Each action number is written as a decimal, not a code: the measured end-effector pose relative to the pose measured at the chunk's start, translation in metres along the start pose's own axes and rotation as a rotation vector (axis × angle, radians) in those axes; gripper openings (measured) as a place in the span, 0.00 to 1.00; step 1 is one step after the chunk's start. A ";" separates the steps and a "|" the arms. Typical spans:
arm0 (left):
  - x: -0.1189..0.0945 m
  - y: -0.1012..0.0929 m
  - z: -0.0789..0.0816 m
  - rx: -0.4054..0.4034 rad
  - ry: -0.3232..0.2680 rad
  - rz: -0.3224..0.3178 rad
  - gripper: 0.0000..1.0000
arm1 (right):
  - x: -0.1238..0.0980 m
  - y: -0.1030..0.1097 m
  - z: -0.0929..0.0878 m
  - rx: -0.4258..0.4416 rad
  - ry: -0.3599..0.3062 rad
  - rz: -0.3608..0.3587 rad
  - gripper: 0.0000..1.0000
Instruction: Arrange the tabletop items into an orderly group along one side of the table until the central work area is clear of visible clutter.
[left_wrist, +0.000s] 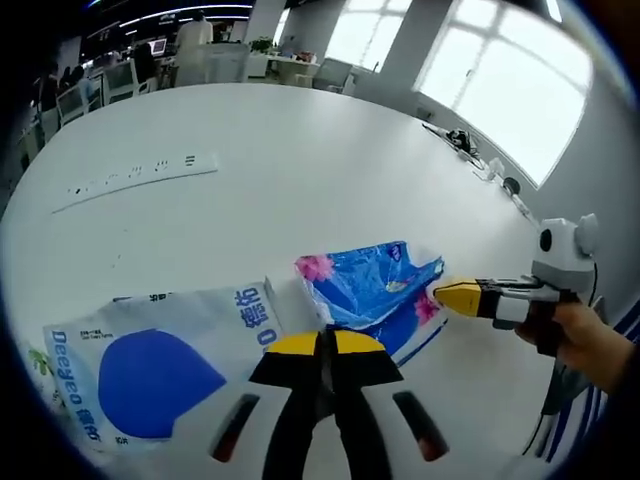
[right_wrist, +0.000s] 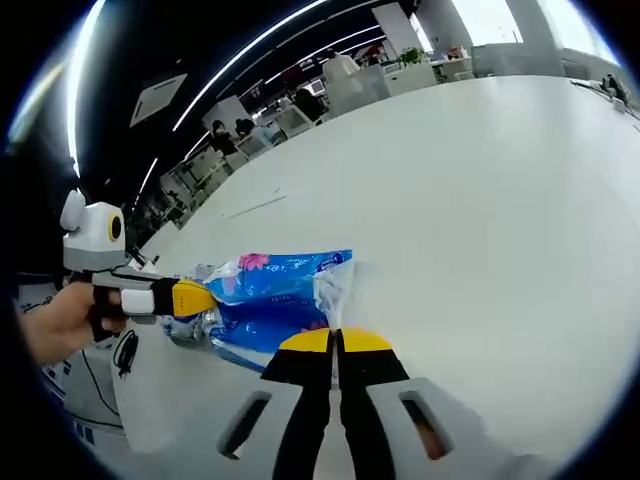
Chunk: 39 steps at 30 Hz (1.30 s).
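Note:
A blue plastic pack with pink flowers (left_wrist: 375, 290) lies on the white table (left_wrist: 300, 150). Beside it on the left lies a white tissue pack with a blue circle (left_wrist: 150, 370). My left gripper (left_wrist: 325, 342) is shut, its yellow tips on the blue pack's near edge. My right gripper (left_wrist: 445, 295) reaches in from the right, shut at the pack's far corner. In the right gripper view, my right gripper (right_wrist: 337, 342) pinches the crinkled end of the blue pack (right_wrist: 280, 290). There my left gripper (right_wrist: 200, 298) meets the pack's opposite end.
A long white power strip (left_wrist: 140, 178) lies farther back on the table. Cables and small items (left_wrist: 470, 145) sit along the table's right edge by the windows. A hand (left_wrist: 590, 340) holds the right gripper. Desks and chairs stand beyond the table.

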<state>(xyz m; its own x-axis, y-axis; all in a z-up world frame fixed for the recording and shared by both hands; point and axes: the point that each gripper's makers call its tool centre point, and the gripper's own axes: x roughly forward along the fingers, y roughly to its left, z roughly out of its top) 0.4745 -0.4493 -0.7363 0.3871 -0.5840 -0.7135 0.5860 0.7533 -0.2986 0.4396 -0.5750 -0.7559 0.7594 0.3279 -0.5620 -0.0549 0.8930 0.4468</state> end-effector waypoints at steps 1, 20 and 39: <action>0.000 0.000 0.000 -0.001 0.000 0.002 0.00 | 0.000 0.000 0.000 -0.002 0.001 0.000 0.00; -0.026 -0.005 0.019 0.072 -0.089 0.001 0.37 | -0.014 0.011 0.006 -0.068 -0.017 -0.054 0.33; -0.135 0.007 0.017 0.143 -0.204 -0.083 0.80 | -0.070 0.073 0.023 -0.020 -0.148 -0.062 0.78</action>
<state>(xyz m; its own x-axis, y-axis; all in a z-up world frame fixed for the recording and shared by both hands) 0.4383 -0.3700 -0.6317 0.4602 -0.7019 -0.5436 0.7110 0.6581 -0.2478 0.3968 -0.5399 -0.6680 0.8490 0.2243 -0.4784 -0.0171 0.9166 0.3994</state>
